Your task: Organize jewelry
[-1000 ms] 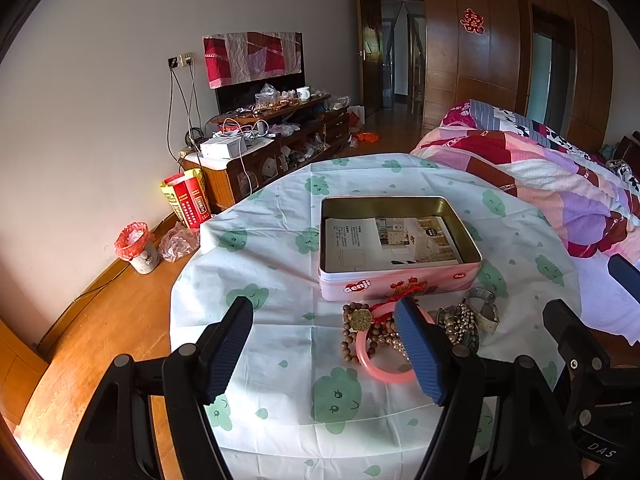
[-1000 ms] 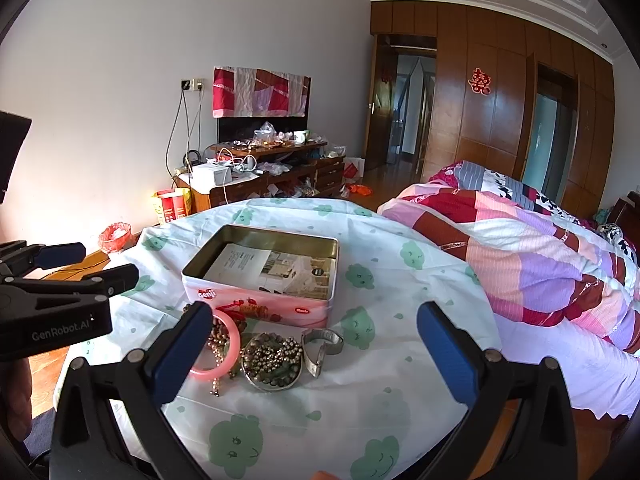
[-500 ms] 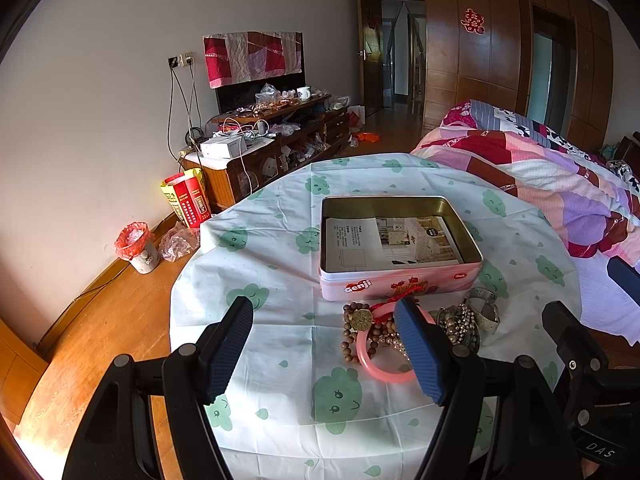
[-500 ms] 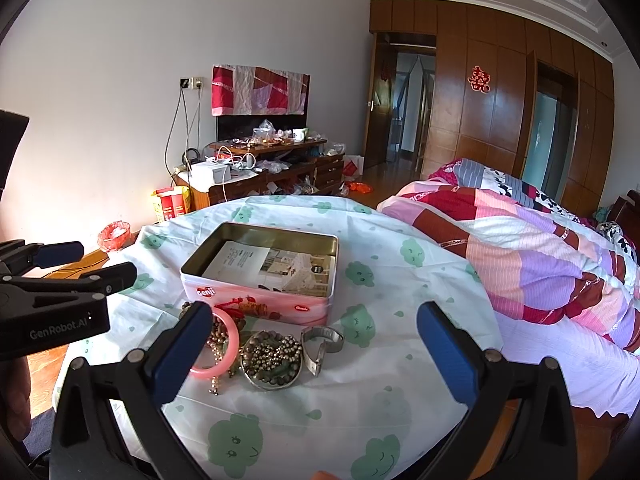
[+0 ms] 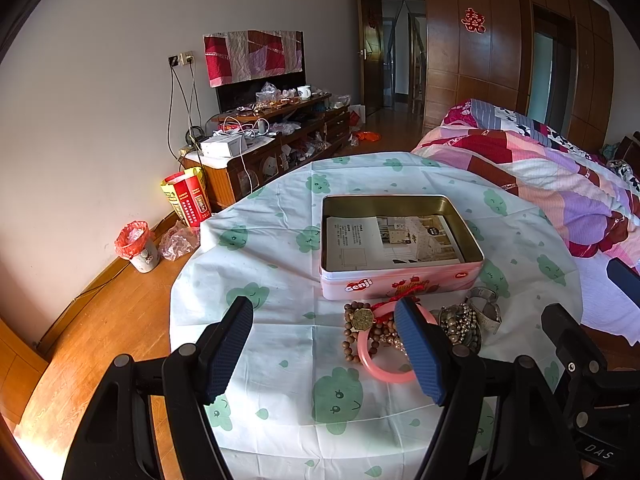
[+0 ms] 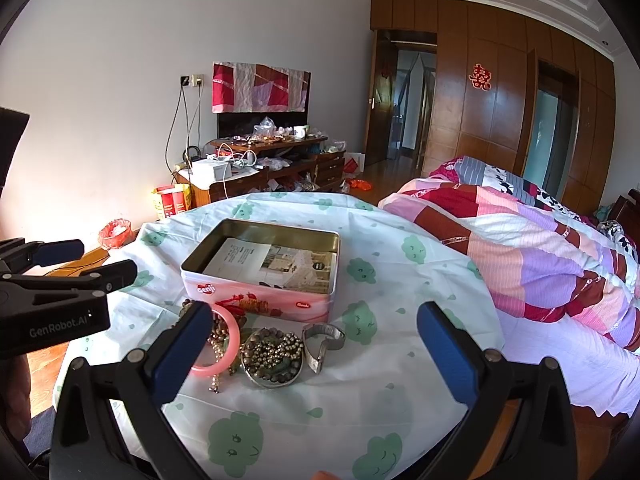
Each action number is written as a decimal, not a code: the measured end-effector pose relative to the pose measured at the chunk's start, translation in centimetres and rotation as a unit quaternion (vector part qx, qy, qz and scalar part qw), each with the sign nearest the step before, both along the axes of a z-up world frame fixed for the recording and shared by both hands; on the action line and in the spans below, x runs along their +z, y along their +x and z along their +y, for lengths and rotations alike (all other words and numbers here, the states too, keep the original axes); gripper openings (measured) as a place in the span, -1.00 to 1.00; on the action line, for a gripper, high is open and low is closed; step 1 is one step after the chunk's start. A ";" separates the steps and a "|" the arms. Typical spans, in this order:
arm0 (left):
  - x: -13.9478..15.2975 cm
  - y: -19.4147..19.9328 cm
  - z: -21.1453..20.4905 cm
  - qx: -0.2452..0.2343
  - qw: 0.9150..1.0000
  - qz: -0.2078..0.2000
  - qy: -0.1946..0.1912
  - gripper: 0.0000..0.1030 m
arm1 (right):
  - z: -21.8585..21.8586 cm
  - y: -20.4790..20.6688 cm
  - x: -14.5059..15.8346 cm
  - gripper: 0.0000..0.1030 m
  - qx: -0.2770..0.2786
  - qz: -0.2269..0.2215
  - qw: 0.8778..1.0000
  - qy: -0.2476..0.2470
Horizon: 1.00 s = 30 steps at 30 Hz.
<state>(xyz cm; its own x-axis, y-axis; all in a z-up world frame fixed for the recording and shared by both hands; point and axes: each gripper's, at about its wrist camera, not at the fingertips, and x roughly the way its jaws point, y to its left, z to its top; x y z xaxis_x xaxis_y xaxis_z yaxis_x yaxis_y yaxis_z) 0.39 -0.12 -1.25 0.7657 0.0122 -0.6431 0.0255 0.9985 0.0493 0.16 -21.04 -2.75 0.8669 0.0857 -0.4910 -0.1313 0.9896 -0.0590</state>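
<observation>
An open pink tin box with a printed sheet inside sits mid-table. In front of it lies a heap of jewelry: a pink bangle, wooden beads with a brass charm, a round dish of metal beads and a silver cuff. My left gripper is open, held near the table's front edge with its right finger over the bangle. My right gripper is open, above the front edge, with the heap between and beyond its fingers. Nothing is held.
The round table wears a white cloth with green clouds. A bed with a patchwork quilt lies right. A cluttered wooden cabinet, a red bin and bags stand by the left wall.
The right wrist view has shifted slightly, so the tin and jewelry sit a little further left in it. The left gripper has held still. Both stay open.
</observation>
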 end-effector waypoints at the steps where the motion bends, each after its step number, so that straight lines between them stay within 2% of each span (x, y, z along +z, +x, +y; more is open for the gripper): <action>1: -0.1 0.1 0.0 0.000 1.000 0.000 -0.001 0.43 | 0.0 0.0 0.0 1.00 0.000 0.000 1.000 0.000; 30: -0.8 0.8 0.6 0.006 1.000 0.012 0.001 0.43 | -0.1 0.2 -0.4 1.00 0.000 0.005 1.000 0.001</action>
